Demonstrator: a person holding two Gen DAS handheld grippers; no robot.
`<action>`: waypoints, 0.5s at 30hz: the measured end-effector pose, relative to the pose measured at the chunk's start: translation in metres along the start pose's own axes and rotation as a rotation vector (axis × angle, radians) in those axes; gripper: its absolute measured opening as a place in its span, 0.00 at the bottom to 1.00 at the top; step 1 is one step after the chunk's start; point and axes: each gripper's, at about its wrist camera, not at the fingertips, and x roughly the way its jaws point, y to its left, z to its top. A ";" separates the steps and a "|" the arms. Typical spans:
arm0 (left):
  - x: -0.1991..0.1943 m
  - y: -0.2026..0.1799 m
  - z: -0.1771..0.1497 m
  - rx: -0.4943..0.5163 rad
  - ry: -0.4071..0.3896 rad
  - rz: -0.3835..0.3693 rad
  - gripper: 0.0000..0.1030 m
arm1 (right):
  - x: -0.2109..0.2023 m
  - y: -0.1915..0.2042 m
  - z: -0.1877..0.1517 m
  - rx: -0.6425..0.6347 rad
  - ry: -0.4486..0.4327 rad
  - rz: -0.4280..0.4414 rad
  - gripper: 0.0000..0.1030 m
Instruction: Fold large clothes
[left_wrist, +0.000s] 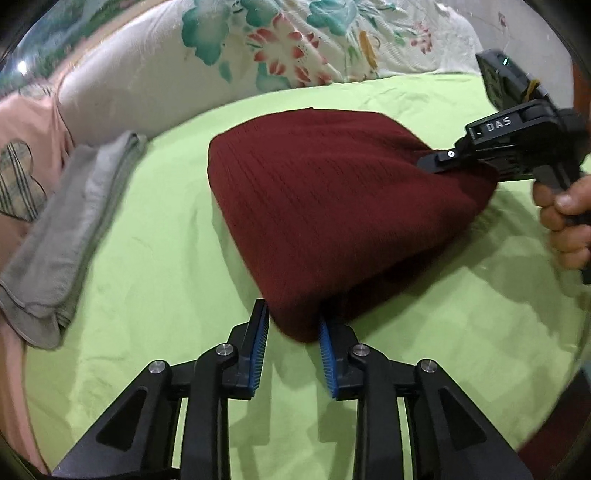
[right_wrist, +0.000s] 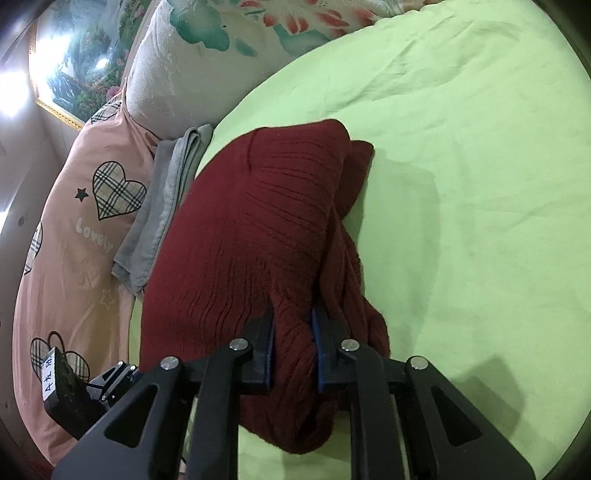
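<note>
left gripper (left_wrist: 293, 328): jaws narrow, pinching maroon cloth
right gripper (right_wrist: 292, 325): jaws clamped on cloth
right hand (left_wrist: 565, 218): wrapped round handle

the sweater (left_wrist: 332, 206) is dark red with thin lines. the bed sheet (left_wrist: 166, 266) is bright green. the folded cloth (left_wrist: 74, 221) is grey. the pink cover (right_wrist: 74, 229) has checked hearts and little stars. the white pillow (left_wrist: 295, 44) has red flowers and blue-green leaves. the black grippers have blue pads (left_wrist: 258, 354).

Ribbed matt knit sweater (left_wrist: 332, 206); smooth cotton green sheet (left_wrist: 155, 266); ridged blue rubber pads (left_wrist: 258, 354).
</note>
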 end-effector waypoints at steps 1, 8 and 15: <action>-0.005 0.005 -0.001 -0.017 -0.004 -0.026 0.27 | -0.005 0.000 0.002 0.004 -0.003 0.000 0.22; -0.041 0.064 0.022 -0.245 -0.136 -0.292 0.25 | -0.046 0.024 0.024 0.004 -0.139 -0.022 0.28; 0.003 0.075 0.068 -0.305 -0.160 -0.506 0.23 | -0.002 0.074 0.053 -0.089 -0.119 0.020 0.27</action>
